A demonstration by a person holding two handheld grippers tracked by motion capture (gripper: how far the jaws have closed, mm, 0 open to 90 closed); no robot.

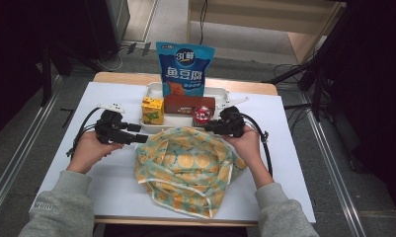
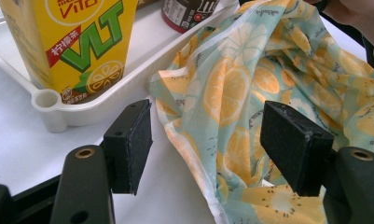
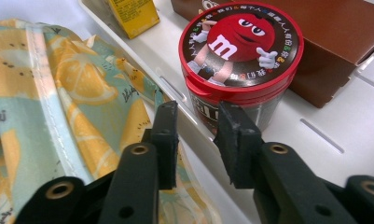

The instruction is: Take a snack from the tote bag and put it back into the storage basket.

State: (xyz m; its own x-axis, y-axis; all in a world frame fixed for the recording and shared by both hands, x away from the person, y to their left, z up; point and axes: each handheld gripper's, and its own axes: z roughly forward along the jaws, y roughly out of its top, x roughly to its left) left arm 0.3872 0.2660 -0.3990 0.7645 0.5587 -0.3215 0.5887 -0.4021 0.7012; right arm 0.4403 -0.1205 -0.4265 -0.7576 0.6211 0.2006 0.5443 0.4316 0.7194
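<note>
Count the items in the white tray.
4: blue bag at the back, yellow carton at the left, brown box in the middle, red-lidded tub at the right. More may hide behind.

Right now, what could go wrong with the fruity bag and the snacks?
The left gripper is open with the cloth bag's edge lying loose between its jaws, so closing could catch only a thin fold and slip. The right gripper is open too, close to the red-lidded candy tub at the white tray's rim; a nudge might tip the tub. The tall blue snack pouch stands upright and could topple.
</note>
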